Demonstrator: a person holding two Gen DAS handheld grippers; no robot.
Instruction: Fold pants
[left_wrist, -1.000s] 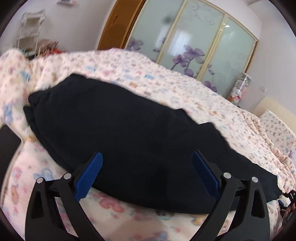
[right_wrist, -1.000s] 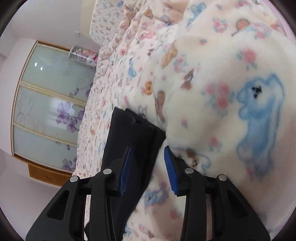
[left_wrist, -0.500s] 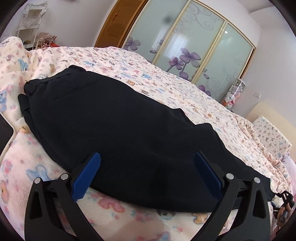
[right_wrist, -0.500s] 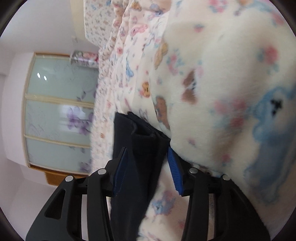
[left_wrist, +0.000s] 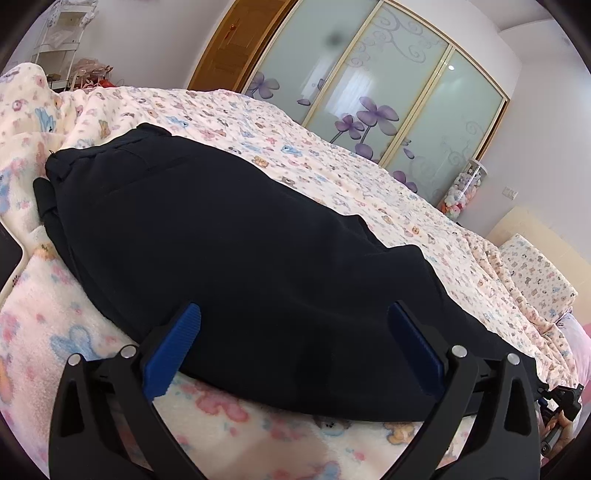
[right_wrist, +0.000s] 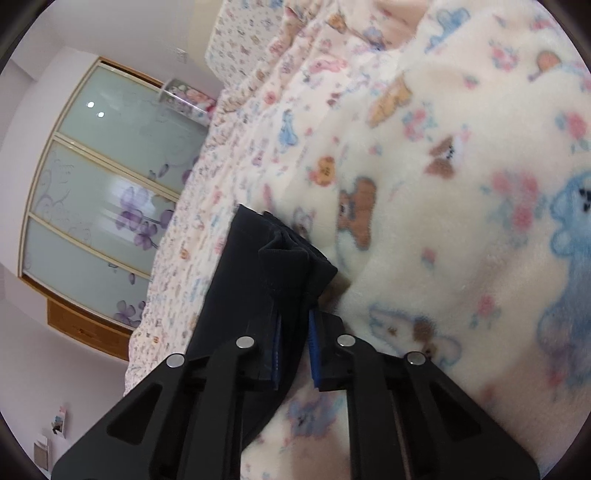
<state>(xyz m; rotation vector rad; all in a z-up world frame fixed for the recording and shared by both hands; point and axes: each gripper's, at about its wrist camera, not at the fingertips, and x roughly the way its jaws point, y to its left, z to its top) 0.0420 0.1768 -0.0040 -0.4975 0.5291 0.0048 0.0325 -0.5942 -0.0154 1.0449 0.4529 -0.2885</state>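
Observation:
Black pants lie lengthwise on a cream blanket printed with bears, waistband at the far left. My left gripper is open wide, its blue pads on either side of the pants' near edge, just above the cloth. In the right wrist view my right gripper is shut on the leg hem of the pants, with the fabric bunched between the blue pads. The right gripper also shows at the lower right edge of the left wrist view.
The blanket covers the whole bed. A pillow lies at the far right. A glass wardrobe with purple flowers stands behind the bed. A dark flat object sits at the left edge.
My right gripper moved onto the pants' hem and closed on it. My left gripper dropped lower and closer to the pants, still open.

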